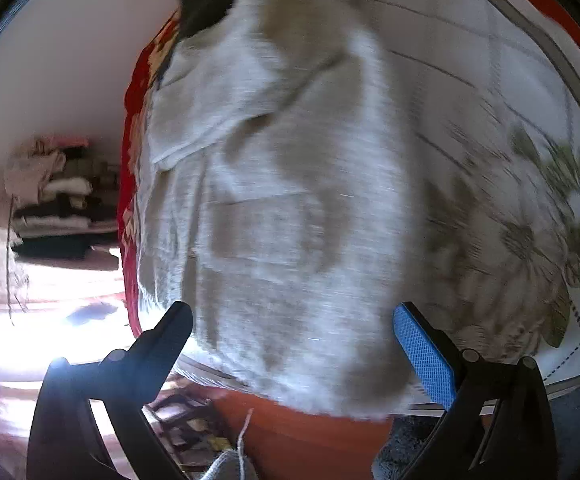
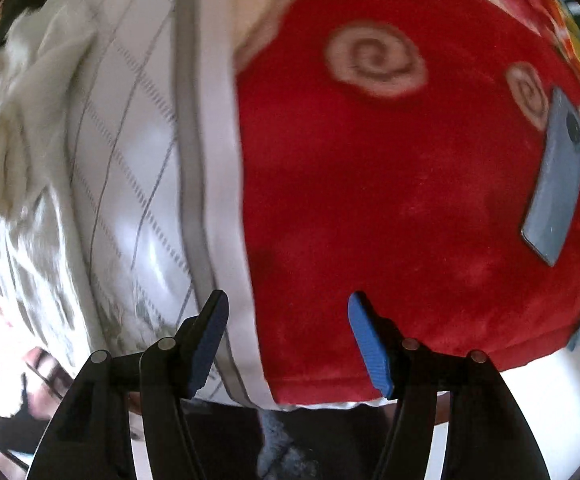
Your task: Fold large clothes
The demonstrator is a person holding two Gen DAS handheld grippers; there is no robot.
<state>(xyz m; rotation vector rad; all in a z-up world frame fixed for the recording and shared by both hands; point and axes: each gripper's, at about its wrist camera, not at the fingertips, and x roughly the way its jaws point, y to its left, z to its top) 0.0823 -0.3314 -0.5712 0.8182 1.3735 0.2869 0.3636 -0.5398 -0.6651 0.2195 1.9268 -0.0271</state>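
Left wrist view, blurred: grey garment [image 1: 274, 184] lies spread flat on the white checked sheet [image 1: 469, 72], and that sheet serves as landmark for all places below. The garment covers the sheet's left part and reaches its near edge, a folded flap or sleeve lying across the upper part. Probably laid flat like this so edges can be picked and folded over; the fold looks only partly done.

Left gripper [image 1: 291, 320] hangs over the garment's near hem, fingers spread wide, nothing between them, blue pad on the right finger facing in. No contact with cloth that I can tell. The hem is just ahead of and between the fingertips, so a pinch there looks like the next move.

Right wrist view: right gripper [image 2: 288, 312] hangs off the sheet's right border, over the seam where the sheet meets the red blanket [image 2: 409, 200]. Jaws apart, nothing between them, not touching the fabric as far as the view shows. The garment sits at the far left of the sheet from this claw, well apart from it, so this hand must cross the sheet to help.

Phone [image 2: 553, 184] lies on the red blanket, well right of the sheet, clear of the folding area. Pile of folded clothes [image 1: 58, 200] sits beyond the sheet's left side, likely the finished stack.
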